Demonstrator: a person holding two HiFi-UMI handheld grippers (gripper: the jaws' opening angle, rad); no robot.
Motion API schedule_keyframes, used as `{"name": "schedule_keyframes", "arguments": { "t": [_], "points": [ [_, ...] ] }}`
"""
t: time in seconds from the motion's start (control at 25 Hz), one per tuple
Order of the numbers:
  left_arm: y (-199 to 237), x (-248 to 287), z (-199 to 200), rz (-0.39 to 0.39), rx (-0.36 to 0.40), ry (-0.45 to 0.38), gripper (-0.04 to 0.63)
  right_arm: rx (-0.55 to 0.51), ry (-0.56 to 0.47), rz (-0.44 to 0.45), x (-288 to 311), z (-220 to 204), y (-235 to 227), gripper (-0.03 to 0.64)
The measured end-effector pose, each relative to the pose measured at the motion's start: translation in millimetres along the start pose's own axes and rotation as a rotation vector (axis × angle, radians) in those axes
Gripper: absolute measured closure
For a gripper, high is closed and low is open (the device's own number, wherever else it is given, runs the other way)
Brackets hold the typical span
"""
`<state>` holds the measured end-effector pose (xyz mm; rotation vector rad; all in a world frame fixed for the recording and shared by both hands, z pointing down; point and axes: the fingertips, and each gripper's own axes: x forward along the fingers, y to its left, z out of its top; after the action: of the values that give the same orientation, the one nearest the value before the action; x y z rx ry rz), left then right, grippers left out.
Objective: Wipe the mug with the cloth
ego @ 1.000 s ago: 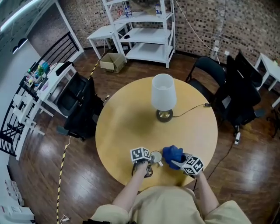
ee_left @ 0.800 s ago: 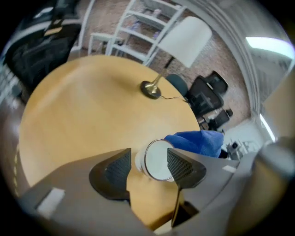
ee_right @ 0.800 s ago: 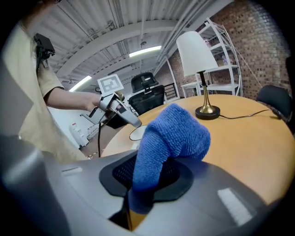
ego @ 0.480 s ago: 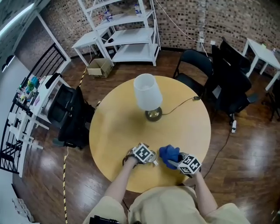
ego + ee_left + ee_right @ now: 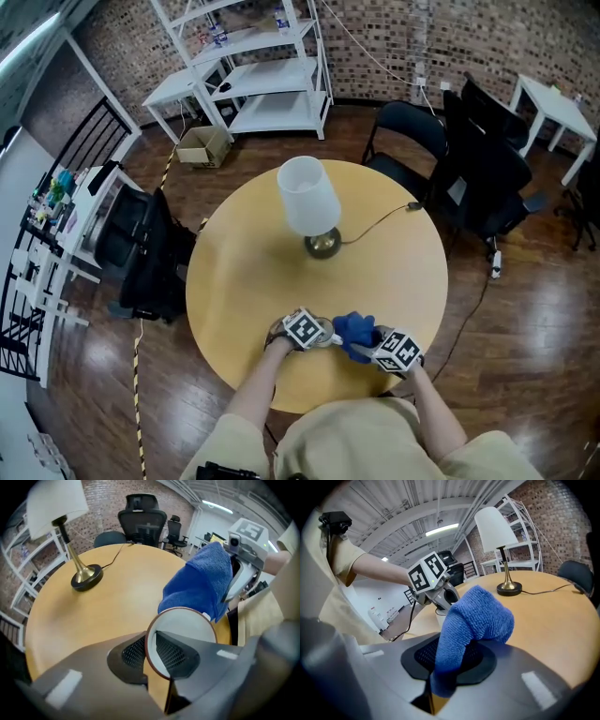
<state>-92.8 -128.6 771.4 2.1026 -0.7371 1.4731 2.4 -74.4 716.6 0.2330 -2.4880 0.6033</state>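
White-shaded lamp (image 5: pixel 307 195) on round yellow table (image 5: pixel 244 281) (1 cardboard box (image 5: pixel 204 145) beyond)

1. The cloth (image 5: pixel 474 618), pinched between the right gripper's (image 5: pixel 450 654) jaws, is bright blue with a nubby terry weave.
2. The mug (image 5: pixel 180 632) has its wall between the left gripper's (image 5: pixel 151 651) closing jaws. It is white inside with a thin brown rim.
3. Both pairs of jaws are grey with black mesh-patterned pads, and each gripper carries a cube of black-and-white square markers.
4. The tabletop (image 5: pixel 253 281) under the jaws is plain honey yellow.
5. Beyond the jaws, the table lamp (image 5: pixel 307 197) has a white shade, a brass-coloured stem and base, and a black cord.
6. The floor (image 5: pixel 525 319) is dark brown wood planks, and the wall (image 5: pixel 525 37) is red-brown brick.
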Motion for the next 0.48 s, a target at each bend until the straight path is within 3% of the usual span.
{"name": "schedule_keyframes", "arguments": {
  "t": [0.12, 0.24, 0.4, 0.48],
  "points": [
    [-0.5, 0.6, -8.2, -0.072, -0.216, -0.048, 0.557, -0.116, 0.027, -0.081, 1.7, 15.3, -0.5, 0.541],
    [8.1, 2.9, -18.0, -0.097, -0.421, -0.063, 0.56, -0.33, 0.098, -0.225, 6.6, 43.6, -1.9, 0.541],
    [13.1, 3.3, -22.6, -0.094, -0.533, -0.069, 0.56, -0.656, 0.338, -0.275, 45.9, 51.1, 3.1, 0.541],
    [13.2, 4.0, -25.2, -0.094, -0.584, -0.077, 0.56, -0.745, 0.409, -0.278, 58.5, 47.3, 1.2, 0.541]
  ]
}}
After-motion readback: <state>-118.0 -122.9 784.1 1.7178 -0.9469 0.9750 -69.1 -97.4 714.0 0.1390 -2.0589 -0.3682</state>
